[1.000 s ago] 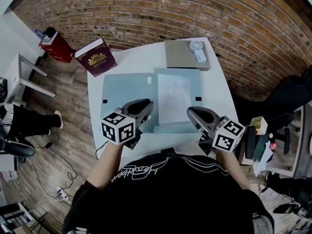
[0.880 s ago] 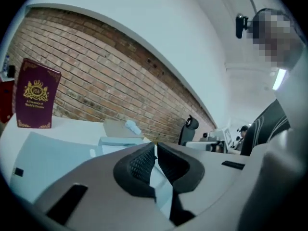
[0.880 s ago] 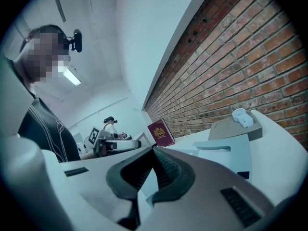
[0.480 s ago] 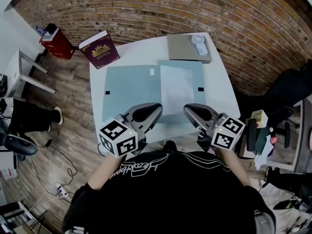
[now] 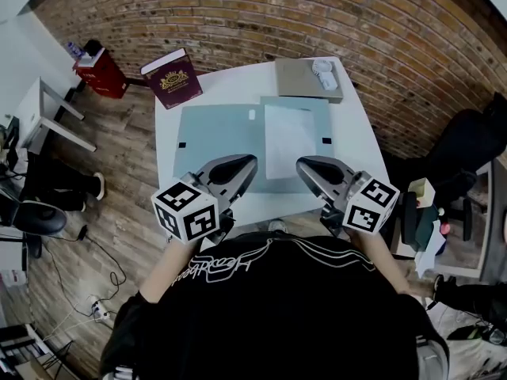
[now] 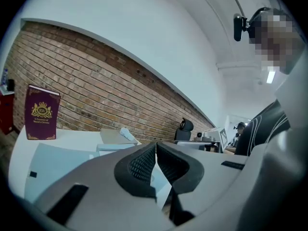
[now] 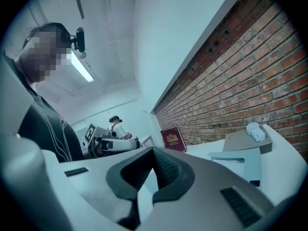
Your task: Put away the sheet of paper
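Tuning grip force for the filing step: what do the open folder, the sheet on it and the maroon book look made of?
Folder: probably thin plastic, pale blue-grey, smooth and even in colour; coated card is possible.
Sheet: plain white paper, matte, lying flat on the folder's right half.
Maroon book: stiff board cover with a gold-stamped crest; it stands upright.

Sheet of paper [image 5: 287, 141] on right half of open folder [image 5: 218, 137], mid-tabletop [image 5: 352, 153], book [image 5: 176, 77] at far-left corner, fan [image 5: 325, 68] on pad [image 5: 295, 81] far-right
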A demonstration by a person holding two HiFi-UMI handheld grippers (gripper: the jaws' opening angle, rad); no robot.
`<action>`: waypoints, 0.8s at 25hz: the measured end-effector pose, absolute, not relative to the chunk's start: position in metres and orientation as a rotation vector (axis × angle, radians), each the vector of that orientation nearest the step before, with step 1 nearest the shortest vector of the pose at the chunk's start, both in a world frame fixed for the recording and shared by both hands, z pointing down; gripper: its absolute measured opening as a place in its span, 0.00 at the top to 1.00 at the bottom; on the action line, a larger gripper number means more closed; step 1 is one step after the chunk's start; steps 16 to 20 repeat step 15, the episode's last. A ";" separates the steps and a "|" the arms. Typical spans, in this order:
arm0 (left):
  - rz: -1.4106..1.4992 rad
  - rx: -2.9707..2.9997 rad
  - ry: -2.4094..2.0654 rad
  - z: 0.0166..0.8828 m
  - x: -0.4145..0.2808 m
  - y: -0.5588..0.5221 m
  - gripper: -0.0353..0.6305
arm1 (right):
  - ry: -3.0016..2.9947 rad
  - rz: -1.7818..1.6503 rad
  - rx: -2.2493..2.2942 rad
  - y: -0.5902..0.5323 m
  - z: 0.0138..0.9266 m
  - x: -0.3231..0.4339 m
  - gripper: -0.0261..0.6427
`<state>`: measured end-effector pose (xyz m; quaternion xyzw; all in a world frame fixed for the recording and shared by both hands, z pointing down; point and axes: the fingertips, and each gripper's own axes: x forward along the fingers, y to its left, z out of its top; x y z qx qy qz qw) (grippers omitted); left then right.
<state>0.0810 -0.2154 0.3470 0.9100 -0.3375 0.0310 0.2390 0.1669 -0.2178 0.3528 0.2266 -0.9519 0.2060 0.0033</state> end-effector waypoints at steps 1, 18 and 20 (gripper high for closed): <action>0.088 2.489 -0.923 0.347 0.081 -0.214 0.89 | -2.982 0.651 0.710 -0.217 0.354 0.167 0.96; 0.164 2.464 -0.912 0.365 0.092 -0.216 0.89 | -2.988 0.682 0.719 -0.217 0.362 0.174 0.96; 0.164 2.464 -0.912 0.365 0.092 -0.216 0.89 | -2.988 0.682 0.719 -0.217 0.362 0.174 0.96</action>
